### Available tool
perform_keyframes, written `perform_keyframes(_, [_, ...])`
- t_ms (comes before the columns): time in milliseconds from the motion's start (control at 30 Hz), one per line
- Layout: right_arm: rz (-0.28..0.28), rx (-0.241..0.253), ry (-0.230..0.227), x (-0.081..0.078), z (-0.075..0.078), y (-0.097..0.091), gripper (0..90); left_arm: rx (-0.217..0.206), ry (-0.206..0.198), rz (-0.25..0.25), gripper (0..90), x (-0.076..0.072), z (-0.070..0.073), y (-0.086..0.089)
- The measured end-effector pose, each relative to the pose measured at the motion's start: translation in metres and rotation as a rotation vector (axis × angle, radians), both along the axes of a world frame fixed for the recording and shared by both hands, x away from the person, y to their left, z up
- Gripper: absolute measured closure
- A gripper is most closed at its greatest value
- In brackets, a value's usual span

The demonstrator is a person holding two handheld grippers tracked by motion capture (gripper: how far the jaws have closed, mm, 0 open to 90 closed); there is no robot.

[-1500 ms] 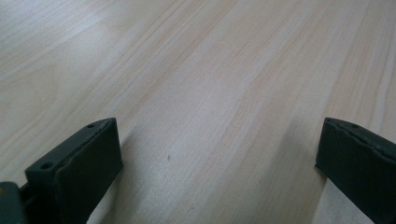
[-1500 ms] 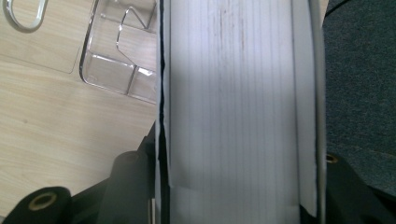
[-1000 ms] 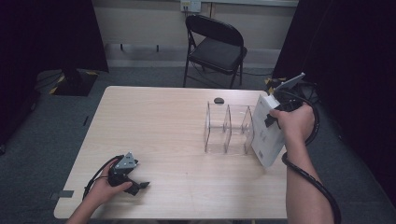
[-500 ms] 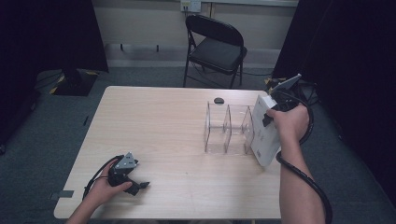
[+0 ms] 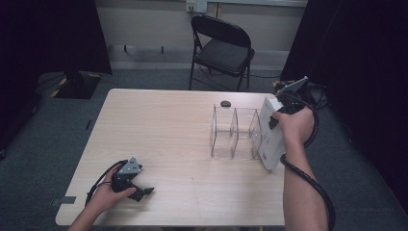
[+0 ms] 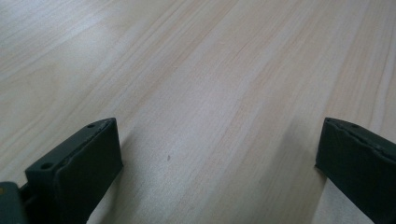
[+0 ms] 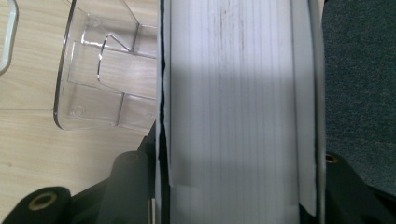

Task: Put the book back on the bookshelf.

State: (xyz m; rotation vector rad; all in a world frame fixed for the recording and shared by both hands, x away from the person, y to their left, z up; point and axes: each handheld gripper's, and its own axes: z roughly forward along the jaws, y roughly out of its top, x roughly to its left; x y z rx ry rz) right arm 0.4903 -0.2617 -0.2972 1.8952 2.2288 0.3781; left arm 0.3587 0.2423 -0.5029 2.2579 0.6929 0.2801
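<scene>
So far my right gripper (image 5: 278,126) is clamped on the white book (image 5: 269,139), upright just beside the clear divider rack (image 5: 235,132); slotting it in remains. My left gripper (image 5: 140,191) rests on the table (image 5: 163,134), jaws apart, empty.

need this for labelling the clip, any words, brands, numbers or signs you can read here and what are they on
No readable text anywhere.
White book held by the right gripper: cover and page edges show no lettering.
Clear plastic rack: no label.
Left gripper, open over the table: no marking legible.
Wall outlet: too small to tell.
</scene>
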Motion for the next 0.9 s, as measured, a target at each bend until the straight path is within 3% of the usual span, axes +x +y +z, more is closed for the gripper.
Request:
perform_keyframes(400, [0.022,-0.018,0.023,-0.003,-0.007,0.002,51.5,0.0,0.0,0.0,0.0,0.0,0.0,0.0])
perform_keyframes(767, [0.03,0.02,0.018,-0.014,-0.011,-0.011,49.9,0.0,0.0,0.0,0.0,0.0,0.0,0.0])
perform_keyframes(900, [0.042,0.0,0.033,-0.014,-0.011,-0.007,48.3,0.0,-0.001,0.0,0.0,0.0,0.0,0.0])
